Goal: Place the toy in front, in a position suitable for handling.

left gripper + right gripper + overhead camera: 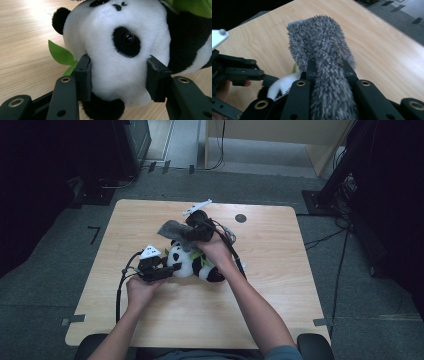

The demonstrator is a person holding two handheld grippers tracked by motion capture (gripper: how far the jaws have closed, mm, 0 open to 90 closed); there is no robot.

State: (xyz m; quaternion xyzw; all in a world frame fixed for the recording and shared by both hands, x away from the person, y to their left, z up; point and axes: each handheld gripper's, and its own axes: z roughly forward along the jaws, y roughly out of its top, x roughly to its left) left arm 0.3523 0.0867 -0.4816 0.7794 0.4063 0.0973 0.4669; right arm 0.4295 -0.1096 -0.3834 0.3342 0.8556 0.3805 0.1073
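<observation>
While the left gripper (117,77) clamps the panda's (120,50) head at frame centre, the right gripper (328,68) — jaws clenched — grips grey fuzzy cloth (322,47) (upper middle).

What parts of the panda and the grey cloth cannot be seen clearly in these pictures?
- Panda body: in the high view the right hand covers its middle.
- Panda's far side: in the left gripper view the top and right edges cut it off.
- Cloth lower end: in the right gripper view the right gripper pinches it and the bottom edge cuts it off.
- Cloth shape: too small to tell in the high view.
- Left gripper pads: whether they press the panda's head is unclear.
</observation>
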